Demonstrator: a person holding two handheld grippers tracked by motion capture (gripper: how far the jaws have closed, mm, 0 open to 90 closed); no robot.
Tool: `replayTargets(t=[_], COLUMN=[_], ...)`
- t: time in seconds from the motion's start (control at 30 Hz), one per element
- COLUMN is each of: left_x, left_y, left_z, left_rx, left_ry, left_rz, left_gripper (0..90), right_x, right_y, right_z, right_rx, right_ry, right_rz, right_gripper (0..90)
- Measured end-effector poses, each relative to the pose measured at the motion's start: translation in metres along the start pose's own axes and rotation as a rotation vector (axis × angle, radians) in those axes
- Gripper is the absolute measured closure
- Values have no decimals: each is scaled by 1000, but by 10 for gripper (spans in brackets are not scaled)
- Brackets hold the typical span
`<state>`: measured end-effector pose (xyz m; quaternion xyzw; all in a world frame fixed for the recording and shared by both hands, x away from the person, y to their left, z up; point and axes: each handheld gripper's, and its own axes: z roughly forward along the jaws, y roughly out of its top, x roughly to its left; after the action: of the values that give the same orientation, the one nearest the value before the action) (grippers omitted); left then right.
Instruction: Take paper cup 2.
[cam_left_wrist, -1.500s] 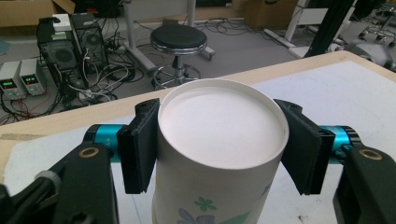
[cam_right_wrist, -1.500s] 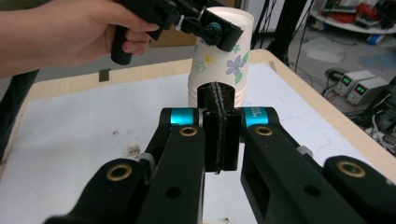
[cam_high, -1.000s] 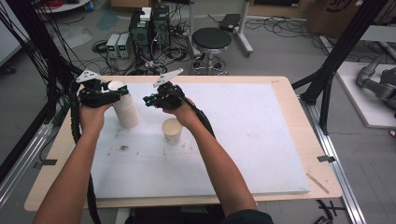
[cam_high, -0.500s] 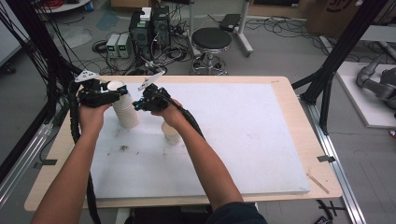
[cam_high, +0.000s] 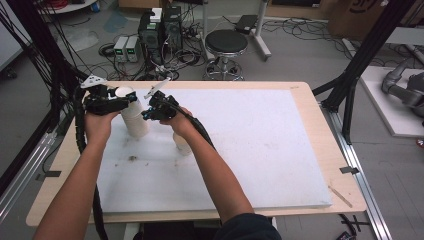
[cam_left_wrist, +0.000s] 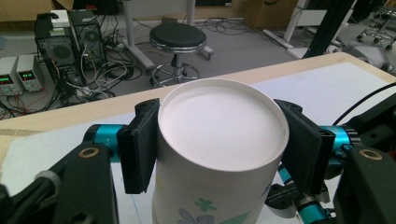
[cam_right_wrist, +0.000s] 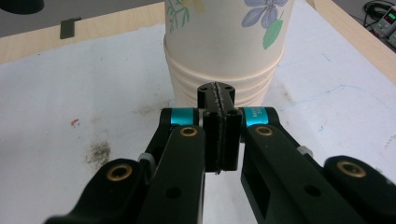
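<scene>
a stack of paper cups (cam_high: 134, 117) is seen standing upside down on the white mat (cam_high: 260, 150) near the table's far left corner, its flat base facing up. the stack is clamped by the left gripper (cam_high: 125, 102) close to its top: in the left gripper view the uppermost cup (cam_left_wrist: 219, 154) is shown between the two black pads (cam_left_wrist: 140, 144), one pressed against each side of the wall just under the rim of the base, so the jaws are held partly apart by the cup's width. the floral print is visible lower on the cup wall.

the right gripper (cam_high: 148, 114) is held just beside the stack, on its right in the high view. in the right gripper view its jaws are seen fully closed against each other with nothing between them, and their joined tips are pointed at the ribbed rims (cam_right_wrist: 224, 88) at the stack's lower part, very near them; contact cannot be confirmed.

a single cup (cam_high: 182, 144) is partly hidden under the right wrist, apart from the stack.
</scene>
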<state>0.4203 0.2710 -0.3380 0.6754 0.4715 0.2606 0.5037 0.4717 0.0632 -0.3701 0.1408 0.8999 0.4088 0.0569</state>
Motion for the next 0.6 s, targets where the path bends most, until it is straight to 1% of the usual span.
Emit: replayTargets(t=[0.13,0.3,0.43,0.6], left_x=[-1,-1,0,0], left_y=[0,0,0,0], left_z=[0,0,0,0], left_rx=[1,2,4,4], left_ry=[0,-1,-1,-3], left_rz=[1,3,3,3], left_gripper=[352,352,352,352], right_x=[0,0,-1,0], right_y=[0,0,1,2], right_z=[3,6,7,8], right_rx=[11,26,29,40], right_ry=[-4,-14,-15,-19], right_rz=[-8,3,-7,-6], right_gripper=[900,900,900,900])
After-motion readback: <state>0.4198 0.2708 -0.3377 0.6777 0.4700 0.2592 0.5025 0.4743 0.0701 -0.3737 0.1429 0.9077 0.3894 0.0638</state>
